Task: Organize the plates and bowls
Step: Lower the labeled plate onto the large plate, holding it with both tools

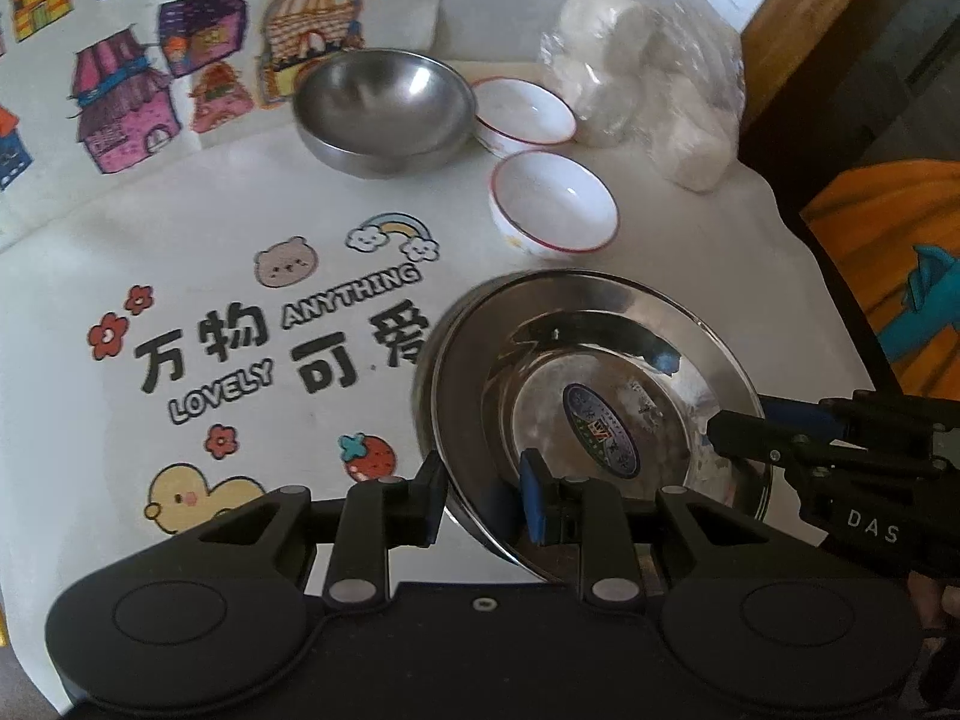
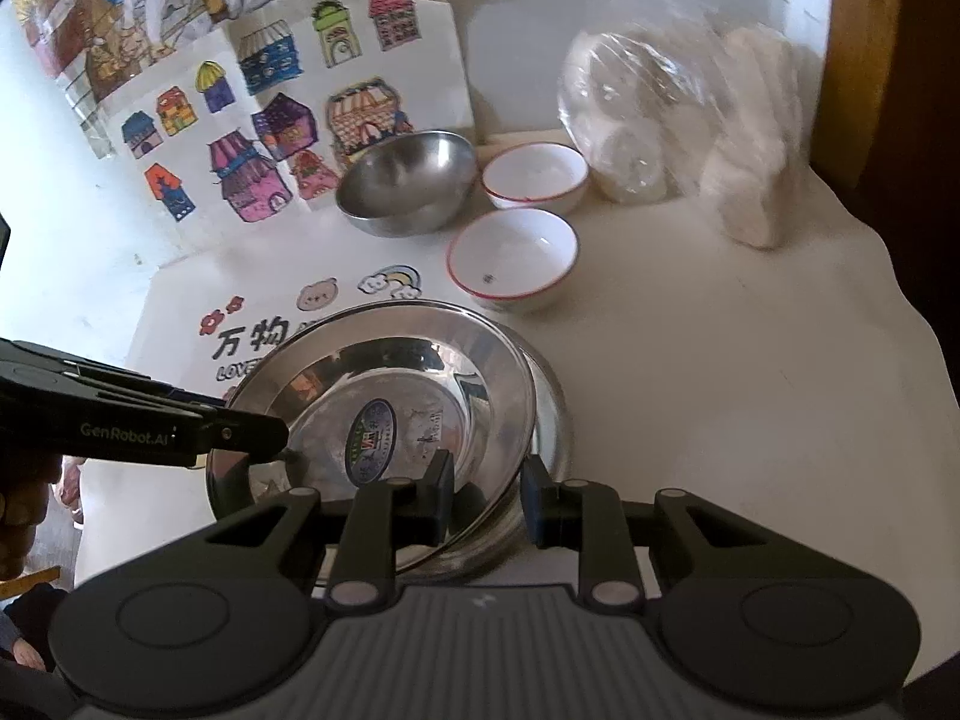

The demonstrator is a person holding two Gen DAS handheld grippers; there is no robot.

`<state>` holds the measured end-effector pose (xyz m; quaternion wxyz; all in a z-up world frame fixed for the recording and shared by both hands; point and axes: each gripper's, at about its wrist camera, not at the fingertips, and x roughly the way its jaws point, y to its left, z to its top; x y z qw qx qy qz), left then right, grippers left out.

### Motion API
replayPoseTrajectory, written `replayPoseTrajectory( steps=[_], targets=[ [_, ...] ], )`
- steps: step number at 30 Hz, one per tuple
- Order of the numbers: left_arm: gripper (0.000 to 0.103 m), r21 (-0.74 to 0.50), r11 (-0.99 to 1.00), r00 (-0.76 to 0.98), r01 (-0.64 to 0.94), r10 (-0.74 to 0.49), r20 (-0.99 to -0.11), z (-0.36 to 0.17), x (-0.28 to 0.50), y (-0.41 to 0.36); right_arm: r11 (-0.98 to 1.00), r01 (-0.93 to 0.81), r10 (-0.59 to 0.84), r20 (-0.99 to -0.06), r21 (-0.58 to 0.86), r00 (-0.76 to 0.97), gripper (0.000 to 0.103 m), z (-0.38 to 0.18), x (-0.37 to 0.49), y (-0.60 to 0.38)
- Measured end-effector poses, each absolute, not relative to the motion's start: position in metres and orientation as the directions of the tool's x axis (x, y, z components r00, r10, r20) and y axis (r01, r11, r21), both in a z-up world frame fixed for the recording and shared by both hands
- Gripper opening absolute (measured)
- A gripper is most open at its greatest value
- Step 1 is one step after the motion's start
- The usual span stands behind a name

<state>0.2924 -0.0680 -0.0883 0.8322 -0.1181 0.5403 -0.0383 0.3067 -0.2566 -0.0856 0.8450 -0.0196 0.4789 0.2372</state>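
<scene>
A shiny steel plate (image 1: 600, 360) (image 2: 390, 372) with an oval sticker in its middle hangs between both grippers. My left gripper (image 1: 483, 498) is shut on its near rim, one pad inside and one outside. My right gripper (image 2: 489, 498) is shut on the opposite rim the same way. Each gripper shows in the other's view: the right gripper (image 1: 738, 432) at the plate's right edge, the left gripper (image 2: 264, 438) at its left edge. A second steel plate (image 2: 555, 420) peeks out just under the held one. Behind stand a steel bowl (image 1: 384, 108) (image 2: 408, 186) and two white red-rimmed bowls (image 1: 555, 204) (image 2: 513, 258).
A clear plastic bag of white rolls (image 1: 648, 78) (image 2: 690, 120) sits at the back right. A printed cloth (image 1: 240, 360) with cartoon pictures covers the table. The table's edge (image 2: 888, 276) drops off on the right. A house drawing (image 2: 270, 120) leans on the wall behind.
</scene>
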Motion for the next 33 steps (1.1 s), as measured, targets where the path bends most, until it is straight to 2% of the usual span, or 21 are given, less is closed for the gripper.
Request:
replayPoseTrajectory(
  steps=[12, 33],
  targets=[
    [0.028, -0.228, 0.972, 0.369, -0.051, -0.194, -0.909, -0.100, 0.298, -0.085, 0.891, -0.406, 0.369, -0.842, 0.201, 0.393, 0.027, -0.095, 0.310, -0.271],
    [0.030, -0.208, 0.960, 0.355, -0.187, -0.131, -0.925, -0.107, 0.304, -0.083, 0.828, -0.522, 0.412, -0.854, 0.205, 0.318, 0.027, -0.105, 0.340, -0.260]
  ],
)
